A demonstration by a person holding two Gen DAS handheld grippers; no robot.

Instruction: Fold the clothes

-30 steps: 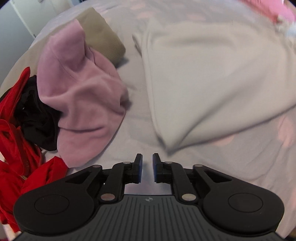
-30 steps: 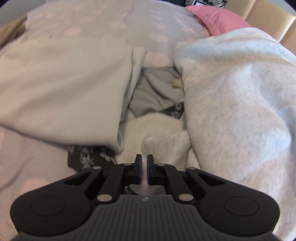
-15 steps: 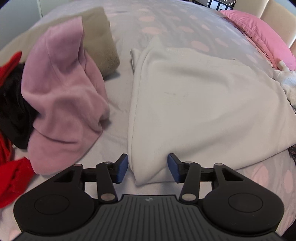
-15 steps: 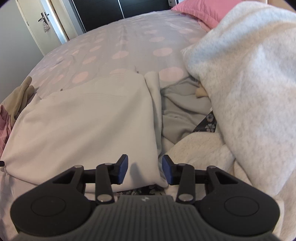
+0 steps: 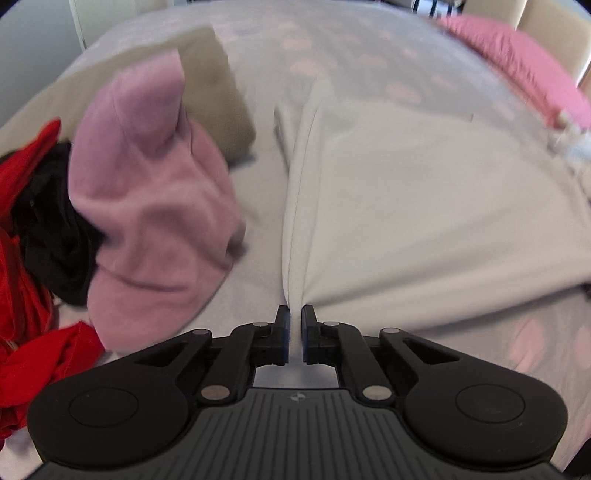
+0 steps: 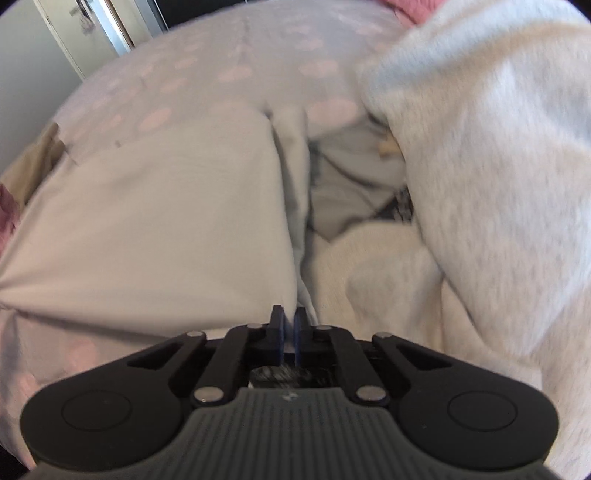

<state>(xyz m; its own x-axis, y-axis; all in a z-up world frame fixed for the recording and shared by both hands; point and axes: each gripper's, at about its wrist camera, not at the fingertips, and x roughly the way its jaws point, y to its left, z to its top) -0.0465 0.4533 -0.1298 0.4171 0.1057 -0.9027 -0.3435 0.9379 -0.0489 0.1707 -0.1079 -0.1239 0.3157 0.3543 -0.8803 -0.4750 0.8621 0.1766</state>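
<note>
Claws first, both nipped tight on cloth. Left claw (image 5: 295, 325) pinched on the near left corner of the cream garment (image 5: 424, 221), fabric gathered into a ridge running up from the pads. Right claw (image 6: 289, 325) clamped on the near right corner of that same cream garment (image 6: 155, 221), edge bunched just above the pads. Spread flat between them on the spotted bed cover (image 5: 258, 66), pulled taut along the near hem.

Only from the left view: pink fleece top (image 5: 155, 221) heaped just beside the garment, black cloth (image 5: 55, 229) and red clothing (image 5: 29, 369) further left, tan folded piece (image 5: 218, 96) behind, pink pillow (image 5: 517, 59) far right.

Only from the right view: fluffy white blanket (image 6: 498, 166) piled high at right, grey garment (image 6: 343, 192) tucked beside it, dark floral scrap (image 6: 402, 206) peeking through, white door (image 6: 92, 33) far back.

No readable writing, too blurred. No containers seen.
</note>
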